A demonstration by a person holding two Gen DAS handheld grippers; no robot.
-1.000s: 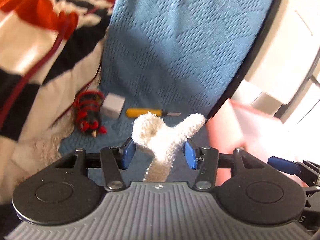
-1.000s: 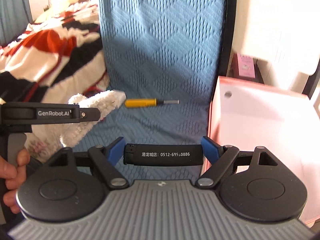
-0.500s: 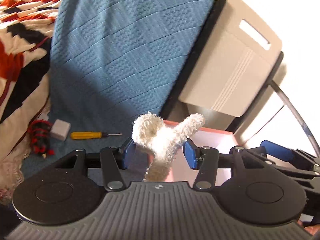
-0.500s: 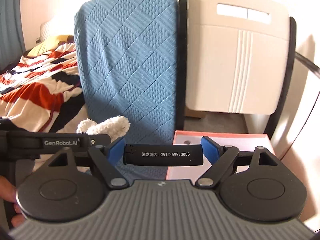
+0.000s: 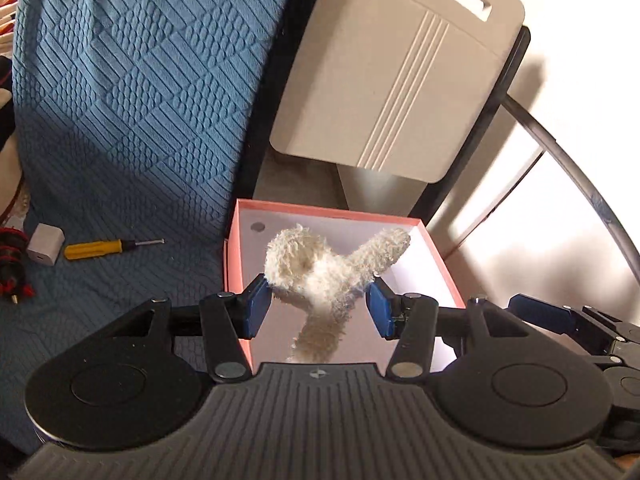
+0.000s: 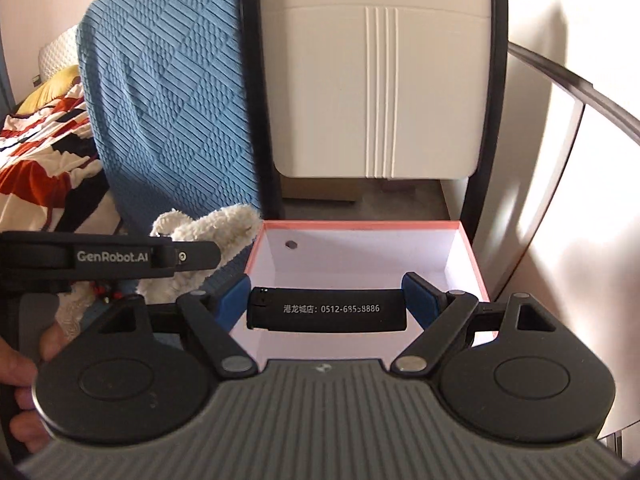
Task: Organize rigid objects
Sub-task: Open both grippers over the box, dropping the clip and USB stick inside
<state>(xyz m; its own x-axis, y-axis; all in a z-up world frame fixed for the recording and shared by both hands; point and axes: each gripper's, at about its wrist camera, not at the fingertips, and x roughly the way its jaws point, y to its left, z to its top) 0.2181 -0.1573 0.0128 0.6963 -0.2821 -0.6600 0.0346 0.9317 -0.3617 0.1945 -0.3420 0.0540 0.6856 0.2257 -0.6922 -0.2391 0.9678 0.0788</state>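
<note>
Gripping a fuzzy white plush toy between its blue fingers, the left gripper hung over the open pink box. The right gripper clamped a black lighter crosswise by its ends, above the box's near edge. A yellow screwdriver and white charger lay on the blue bedspread.

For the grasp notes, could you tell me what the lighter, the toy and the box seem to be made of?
Lighter: likely plastic, smooth matte black, white print. Toy: soft cream plush, shaggy fibres, not rigid. Box: probably cardboard, thin flat walls, pink outside, white inside.
</note>
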